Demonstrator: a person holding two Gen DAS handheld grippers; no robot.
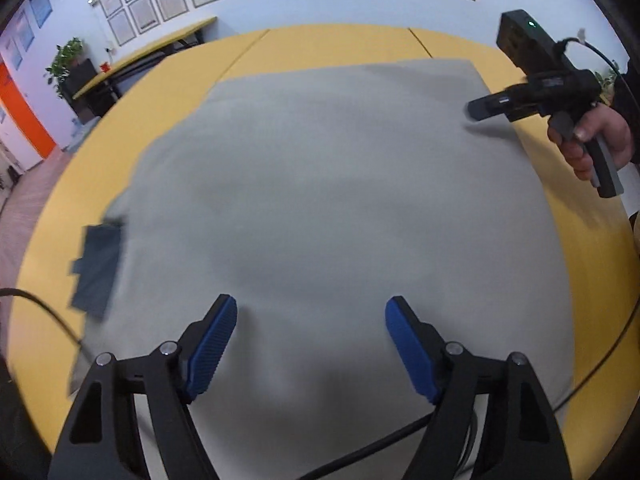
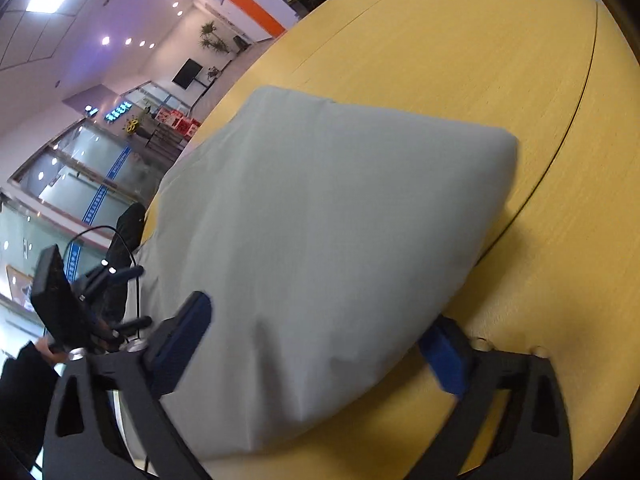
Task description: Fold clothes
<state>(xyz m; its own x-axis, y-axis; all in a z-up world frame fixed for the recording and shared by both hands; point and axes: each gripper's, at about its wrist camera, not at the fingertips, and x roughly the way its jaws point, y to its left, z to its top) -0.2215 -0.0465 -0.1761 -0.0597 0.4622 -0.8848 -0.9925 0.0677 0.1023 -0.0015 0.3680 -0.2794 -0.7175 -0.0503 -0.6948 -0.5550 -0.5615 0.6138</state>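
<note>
Soft grey cloth (image 1: pixel 328 208) lies flat on the yellow worktop (image 1: pixel 320 46).
It looks light and floppy. Left tongs (image 1: pixel 311 344) and right tongs (image 2: pixel 320 344) are spread wide; pinch a corner at 1 o'clock.

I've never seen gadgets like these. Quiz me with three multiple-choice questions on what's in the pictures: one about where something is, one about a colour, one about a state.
1. Where does the grey garment lie?
A. On the yellow table
B. On the floor
C. Over a chair

2. What colour are the pads on the left gripper?
A. Red
B. Blue
C. White

3. How do the left gripper's jaws stand?
A. Shut on the garment
B. Shut on nothing
C. Open, above the garment

Answers:
1. A, since yellow tabletop shows all round the cloth in both views.
2. B, both pads are plainly blue.
3. C, a wide gap shows between the jaws, with bare grey cloth seen through it.
</note>
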